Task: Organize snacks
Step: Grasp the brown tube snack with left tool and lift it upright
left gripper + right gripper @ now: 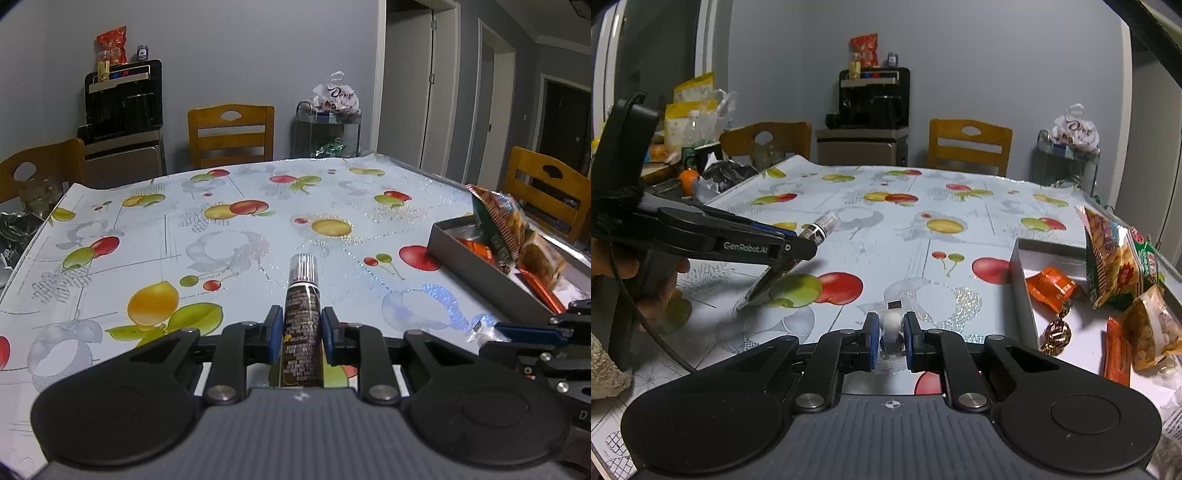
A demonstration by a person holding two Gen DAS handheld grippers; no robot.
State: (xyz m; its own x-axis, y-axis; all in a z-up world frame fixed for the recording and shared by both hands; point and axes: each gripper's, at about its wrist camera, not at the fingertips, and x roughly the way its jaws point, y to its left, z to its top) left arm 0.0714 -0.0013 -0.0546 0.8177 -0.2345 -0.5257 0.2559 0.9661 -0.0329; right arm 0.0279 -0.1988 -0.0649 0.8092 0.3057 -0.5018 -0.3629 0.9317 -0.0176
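With several packets already in the box at the bench's right, the left hand-held gripper clamps a dark stick pack and the right hand-held gripper a clear sachet, both unboxed.

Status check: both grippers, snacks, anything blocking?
Left gripper shut on dark stick packet. Right gripper shut on clear wrapper. Grey box rightward, path unobstructed.

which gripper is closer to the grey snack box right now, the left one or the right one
Right. The right gripper, shut on a small clear packet, sits just beside the grey box. The left gripper, shut on a dark stick pack, is further out over the tablecloth.
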